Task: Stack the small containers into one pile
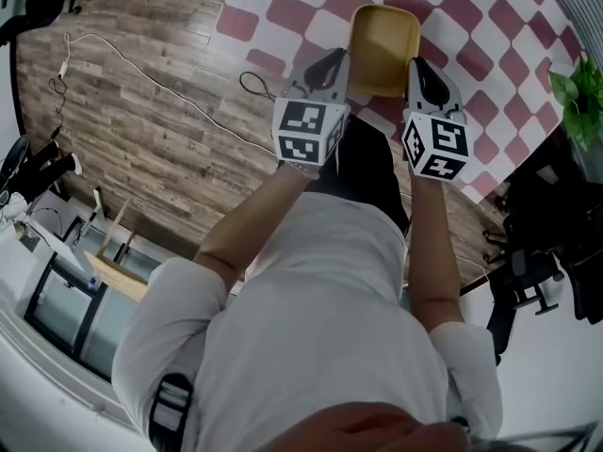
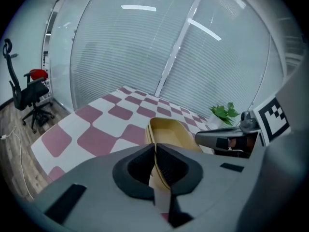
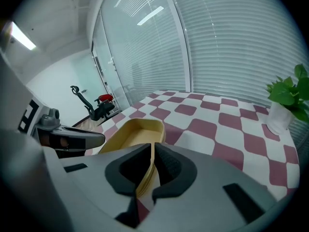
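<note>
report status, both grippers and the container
Left gripper, right gripper: each shut on a side rim of the shallow yellow plastic container. Container over pink-and-white checked table. Green potted plant well clear.

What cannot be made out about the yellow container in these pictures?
- The yellow container: underside hidden by its own walls in every view; lifted or resting on the table is unclear.
- Near end: behind the left gripper in its view, behind the right gripper in its view.

Head view steeply down; gripper views low, close — all share yellow container [image 1: 384, 50]
</note>
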